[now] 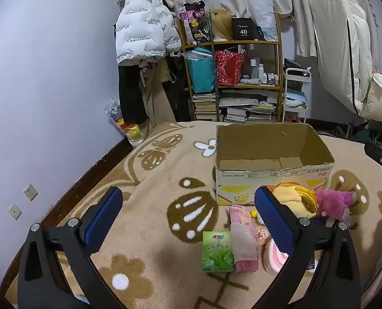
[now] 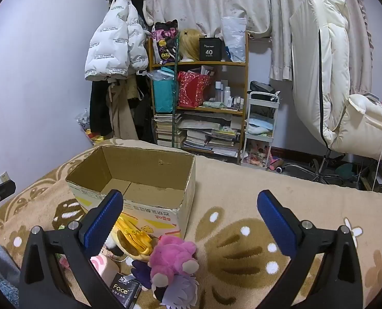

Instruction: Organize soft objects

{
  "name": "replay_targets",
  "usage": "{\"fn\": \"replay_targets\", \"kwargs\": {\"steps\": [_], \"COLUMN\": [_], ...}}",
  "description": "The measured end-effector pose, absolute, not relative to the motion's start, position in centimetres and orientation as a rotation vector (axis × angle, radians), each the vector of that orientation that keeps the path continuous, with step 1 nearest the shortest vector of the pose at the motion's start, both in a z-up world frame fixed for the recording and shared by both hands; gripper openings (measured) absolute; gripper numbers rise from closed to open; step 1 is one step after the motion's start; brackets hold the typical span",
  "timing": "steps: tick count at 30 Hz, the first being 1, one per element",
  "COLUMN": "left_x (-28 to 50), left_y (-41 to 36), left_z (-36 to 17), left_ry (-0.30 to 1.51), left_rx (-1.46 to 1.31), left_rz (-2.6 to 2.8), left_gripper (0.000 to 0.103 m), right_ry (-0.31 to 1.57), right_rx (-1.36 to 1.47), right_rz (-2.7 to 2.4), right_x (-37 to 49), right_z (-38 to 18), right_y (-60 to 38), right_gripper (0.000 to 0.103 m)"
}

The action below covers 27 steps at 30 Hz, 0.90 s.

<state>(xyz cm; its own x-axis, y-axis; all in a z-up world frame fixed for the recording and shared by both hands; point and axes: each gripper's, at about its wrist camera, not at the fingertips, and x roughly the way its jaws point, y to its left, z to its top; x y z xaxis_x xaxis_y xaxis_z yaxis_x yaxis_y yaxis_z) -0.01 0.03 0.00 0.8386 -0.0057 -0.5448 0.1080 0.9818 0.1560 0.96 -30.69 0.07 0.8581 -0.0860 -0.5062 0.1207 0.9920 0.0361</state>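
Note:
An empty open cardboard box (image 1: 273, 152) stands on a beige flowered blanket (image 1: 165, 185); it also shows in the right wrist view (image 2: 139, 180). In front of it lie a yellow-haired doll (image 1: 294, 200), a pink plush bear (image 1: 335, 203), a green tissue pack (image 1: 216, 251), a pink cloth item (image 1: 242, 239) and a pink-and-white round toy (image 1: 274, 257). My left gripper (image 1: 188, 203) is open and empty, above the blanket left of the pile. My right gripper (image 2: 189, 206) is open and empty, above the pink bear (image 2: 173, 257). A black "Face" pack (image 2: 124, 288) and the doll (image 2: 134, 239) lie by its left finger.
A wooden shelf (image 1: 232, 77) with bags, books and bottles stands behind the bed, with a hanging white jacket (image 1: 142, 23) to its left. A white cart (image 2: 260, 128) and a cream padded chair (image 2: 345, 90) stand to the right. The wall (image 1: 49, 77) lies left.

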Motion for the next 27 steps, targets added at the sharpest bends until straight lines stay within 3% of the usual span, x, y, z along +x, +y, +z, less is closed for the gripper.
{"fn": "replay_targets", "kwargs": {"steps": [27], "left_x": [0.00], "left_y": [-0.29], "left_z": [-0.20], "left_ry": [0.582], "left_rx": [0.190], "left_rz": [-0.053], "left_gripper": [0.101], "right_ry": [0.528], "right_rx": [0.070], "right_rz": [-0.110], "right_x": [0.97], "right_z": [0.02], "right_y": [-30.70], "right_gripper": [0.103]}}
